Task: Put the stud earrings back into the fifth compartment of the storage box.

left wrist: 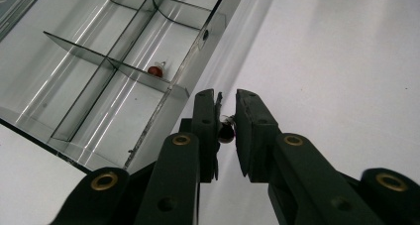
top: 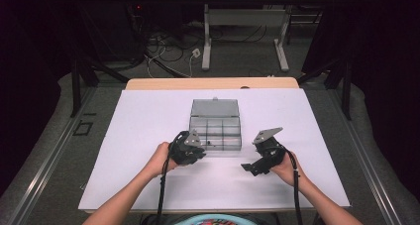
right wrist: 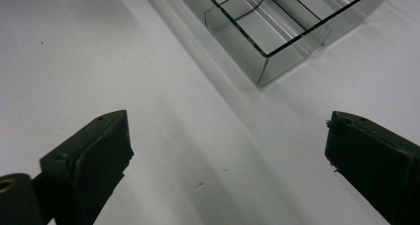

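Observation:
A clear compartment box (top: 216,131) with its lid folded back lies in the middle of the white table. In the left gripper view, the box (left wrist: 74,101) holds a small red bead-like piece (left wrist: 156,70) in a near compartment. My left gripper (left wrist: 227,98) is shut on a second small dark red piece (left wrist: 226,132), just outside the box's wall. In the high view, this gripper (top: 202,149) sits at the box's front left corner. My right gripper (right wrist: 228,145) hangs wide open over bare table, short of the box's corner (right wrist: 267,61); in the high view, the right gripper (top: 248,167) is right of the box.
The white table sheet (top: 148,175) spreads around the box, with its front edge close to the person's forearms. Beyond the table's far edge are cables (top: 163,46) on the floor and the legs of another table (top: 207,46).

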{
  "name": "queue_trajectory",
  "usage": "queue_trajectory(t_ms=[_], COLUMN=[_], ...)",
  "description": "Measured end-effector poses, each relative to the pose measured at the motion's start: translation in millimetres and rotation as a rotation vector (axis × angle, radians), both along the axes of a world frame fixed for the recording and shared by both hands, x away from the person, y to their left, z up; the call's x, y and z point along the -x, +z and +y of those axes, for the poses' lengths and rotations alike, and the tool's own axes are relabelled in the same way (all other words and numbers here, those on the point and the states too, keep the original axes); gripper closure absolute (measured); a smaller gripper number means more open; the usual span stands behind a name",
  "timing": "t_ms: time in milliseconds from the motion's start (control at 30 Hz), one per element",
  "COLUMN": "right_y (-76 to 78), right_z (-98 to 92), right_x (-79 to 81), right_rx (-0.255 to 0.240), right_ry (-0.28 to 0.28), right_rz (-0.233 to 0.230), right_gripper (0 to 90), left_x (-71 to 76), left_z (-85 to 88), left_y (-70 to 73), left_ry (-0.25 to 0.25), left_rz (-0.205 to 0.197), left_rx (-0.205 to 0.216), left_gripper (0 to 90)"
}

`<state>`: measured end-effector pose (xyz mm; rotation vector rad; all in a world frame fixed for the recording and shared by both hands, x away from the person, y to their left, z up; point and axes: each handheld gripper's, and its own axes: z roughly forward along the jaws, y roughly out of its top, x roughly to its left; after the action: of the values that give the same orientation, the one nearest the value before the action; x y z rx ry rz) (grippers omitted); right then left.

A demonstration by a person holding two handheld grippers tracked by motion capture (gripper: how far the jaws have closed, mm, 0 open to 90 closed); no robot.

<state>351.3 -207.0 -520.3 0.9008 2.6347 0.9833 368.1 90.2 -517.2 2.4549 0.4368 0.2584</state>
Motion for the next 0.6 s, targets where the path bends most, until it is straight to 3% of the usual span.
queue_trajectory(t_ms=[600], right_y=[-0.1], right_z=[-0.2], right_x=[-0.2], right_rx=[0.001], right_ry=[0.004], right_rz=[0.008], right_gripper=[3.7], left_x=[-2.5], left_z=[-0.9], left_y=[7.6], left_ry=[0.020], left_rz=[-0.019], left_rx=[0.030], left_gripper=[78.7])
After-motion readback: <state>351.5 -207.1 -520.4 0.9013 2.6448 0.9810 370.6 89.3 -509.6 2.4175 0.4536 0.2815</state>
